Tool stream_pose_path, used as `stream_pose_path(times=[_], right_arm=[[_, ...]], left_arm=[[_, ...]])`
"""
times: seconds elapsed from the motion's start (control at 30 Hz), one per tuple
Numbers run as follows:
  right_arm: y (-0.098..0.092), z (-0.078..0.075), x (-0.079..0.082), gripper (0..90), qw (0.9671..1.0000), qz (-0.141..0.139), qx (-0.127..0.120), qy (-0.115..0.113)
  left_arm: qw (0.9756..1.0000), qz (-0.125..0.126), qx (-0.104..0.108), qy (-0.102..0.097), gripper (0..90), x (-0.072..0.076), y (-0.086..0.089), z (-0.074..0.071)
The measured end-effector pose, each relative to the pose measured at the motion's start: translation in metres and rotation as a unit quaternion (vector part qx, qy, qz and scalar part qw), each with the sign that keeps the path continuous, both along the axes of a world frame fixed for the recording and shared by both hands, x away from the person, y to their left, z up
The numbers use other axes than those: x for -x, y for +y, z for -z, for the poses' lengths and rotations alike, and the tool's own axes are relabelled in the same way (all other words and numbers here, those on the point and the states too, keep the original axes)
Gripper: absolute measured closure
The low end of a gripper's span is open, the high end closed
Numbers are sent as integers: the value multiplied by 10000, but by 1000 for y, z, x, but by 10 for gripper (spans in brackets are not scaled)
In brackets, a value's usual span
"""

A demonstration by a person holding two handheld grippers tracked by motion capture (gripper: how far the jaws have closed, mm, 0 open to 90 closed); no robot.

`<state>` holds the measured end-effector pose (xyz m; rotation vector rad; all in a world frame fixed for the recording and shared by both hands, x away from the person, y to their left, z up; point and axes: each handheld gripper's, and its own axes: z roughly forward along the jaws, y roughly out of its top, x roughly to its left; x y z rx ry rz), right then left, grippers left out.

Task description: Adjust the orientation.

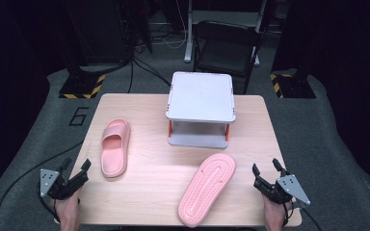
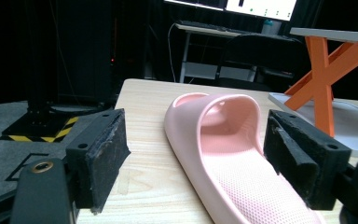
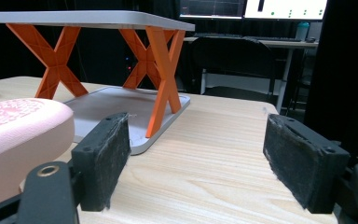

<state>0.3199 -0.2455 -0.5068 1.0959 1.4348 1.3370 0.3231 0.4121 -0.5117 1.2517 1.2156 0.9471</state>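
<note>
Slippers are what you're working with, two pink ones, and both lie on the desk [image 1: 139, 187] with nothing gripping them yet. Going biggest first: one desk carries everything, and at its far middle stands one grey two-tier rack [image 1: 201, 96] on orange cross-legs, its lower shelf free, which looks like the place the footwear is meant to go. Next, the upturned slipper [image 1: 207, 189] lies sole-up on your right, angled toward the near edge; it will likely need flipping before it matches its partner. The upright slipper [image 1: 114, 147] rests strap-up on your left, toe end toward the rack, already the right way round.

Now your two tools. Your left claw [image 1: 76, 173] hovers at the near left corner, jaws spread wide and empty, and its own view lines the upright slipper up just ahead between the pads, so that one looks like your natural first pick. Your right claw [image 1: 266, 171] waits at the near right edge, also wide and holding nothing, with the upturned slipper just beside it.
</note>
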Motion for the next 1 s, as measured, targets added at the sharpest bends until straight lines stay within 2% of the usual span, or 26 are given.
stream_pose_path(times=[0.07,0.27,0.57,0.63,0.73,0.8,0.9,0.97,1.0], right_arm=[[2,0,-1,223,10000,-25,33,31],[5,2,-2,226,9998,-58,177,68],[4,2,-2,232,9999,-14,124,85],[4,3,-2,235,9999,-6,145,86],[2,4,-4,240,9997,85,157,148],[2,4,-3,241,9997,71,157,143],[0,2,-2,242,9998,108,98,97],[-1,2,-2,242,9998,120,100,90],[-2,2,-2,242,9998,116,114,107]], left_arm=[[10000,30,-9,70,236,0,-1,0],[9999,82,44,105,237,-2,-2,1],[9993,143,70,330,238,-10,-9,1],[9989,186,74,417,238,-15,-12,-1],[9981,145,-68,599,239,-28,-16,-6],[9980,175,-43,600,240,-33,-16,-8],[9973,168,-181,693,246,-42,-18,-13],[9970,206,-192,719,250,-48,-20,-15],[9962,220,-256,798,254,-53,-22,-17]])
